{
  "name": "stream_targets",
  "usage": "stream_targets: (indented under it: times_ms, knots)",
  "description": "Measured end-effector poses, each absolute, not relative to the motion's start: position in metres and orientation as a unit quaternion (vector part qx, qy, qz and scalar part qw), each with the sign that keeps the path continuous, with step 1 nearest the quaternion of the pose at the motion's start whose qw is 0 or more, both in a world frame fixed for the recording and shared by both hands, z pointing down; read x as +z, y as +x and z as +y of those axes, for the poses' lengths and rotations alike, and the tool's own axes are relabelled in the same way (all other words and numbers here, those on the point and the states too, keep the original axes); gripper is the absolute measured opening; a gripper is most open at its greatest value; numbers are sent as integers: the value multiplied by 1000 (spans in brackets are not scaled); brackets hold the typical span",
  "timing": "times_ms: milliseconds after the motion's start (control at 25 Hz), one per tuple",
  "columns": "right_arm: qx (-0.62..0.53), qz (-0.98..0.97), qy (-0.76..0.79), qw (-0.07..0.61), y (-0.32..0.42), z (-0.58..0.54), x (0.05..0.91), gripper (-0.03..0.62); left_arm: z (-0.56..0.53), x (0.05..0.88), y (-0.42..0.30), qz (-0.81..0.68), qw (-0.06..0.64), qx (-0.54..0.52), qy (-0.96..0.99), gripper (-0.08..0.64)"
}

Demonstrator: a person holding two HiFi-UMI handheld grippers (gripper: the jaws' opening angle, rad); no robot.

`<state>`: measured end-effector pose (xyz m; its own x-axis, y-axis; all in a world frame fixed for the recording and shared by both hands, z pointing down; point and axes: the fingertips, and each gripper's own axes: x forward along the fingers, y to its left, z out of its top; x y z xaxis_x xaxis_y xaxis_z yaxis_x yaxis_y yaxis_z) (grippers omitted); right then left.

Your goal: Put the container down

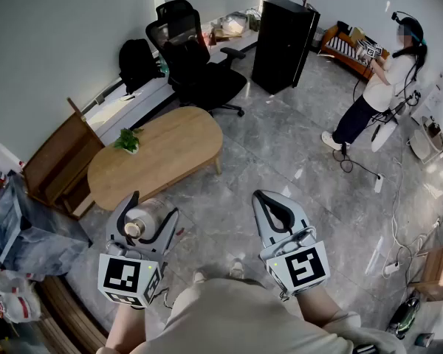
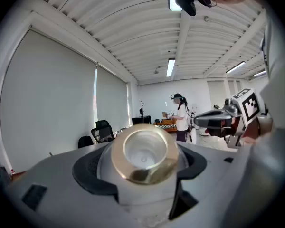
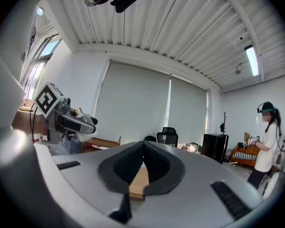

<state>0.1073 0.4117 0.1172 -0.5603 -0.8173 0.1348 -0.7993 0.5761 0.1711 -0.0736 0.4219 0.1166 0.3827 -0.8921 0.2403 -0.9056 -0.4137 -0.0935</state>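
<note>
Plainly, the left gripper (image 1: 154,204) pinched a gold-rimmed silvery container (image 2: 143,152) between its widely spread, black-padded jaws, one pad against each side of the rounded body. In the left gripper view the open mouth faced the camera. Everything below the shoulders was hidden by the grey jaws, so the shape of the base could not be told. In the head view the container was held in the air over the grey marble-patterned floor (image 1: 280,146), near one end of the oval light-wood table (image 1: 170,150) but not touching it. Only its top and a strip of its side showed between the jaws.

The right gripper (image 3: 143,145) was empty, its jaws pressed together at the tips; a sliver of wood colour showed through the narrow gap lower down. The hands carrying both grippers were hidden behind the marker cubes.

A small green plant (image 1: 127,140) sat on the table's left end. Beyond the table stood a black mesh office chair (image 1: 184,43) and a tall black cabinet (image 1: 284,43). A second person in a white top (image 1: 384,80) stood well apart at the far right, holding something too small to make out. A brown wooden shelf unit (image 1: 55,161) and a blue-grey bag (image 1: 18,231) were partly cut off at the left.
</note>
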Motion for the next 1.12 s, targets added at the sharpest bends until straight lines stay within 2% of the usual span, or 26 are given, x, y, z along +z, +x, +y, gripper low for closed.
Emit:
stream_targets:
  times_ms: [1120]
  knots:
    - [-2, -895, 439, 77, 234, 384, 145, -3, 391, 145, 56, -541, 33, 157, 826, 337]
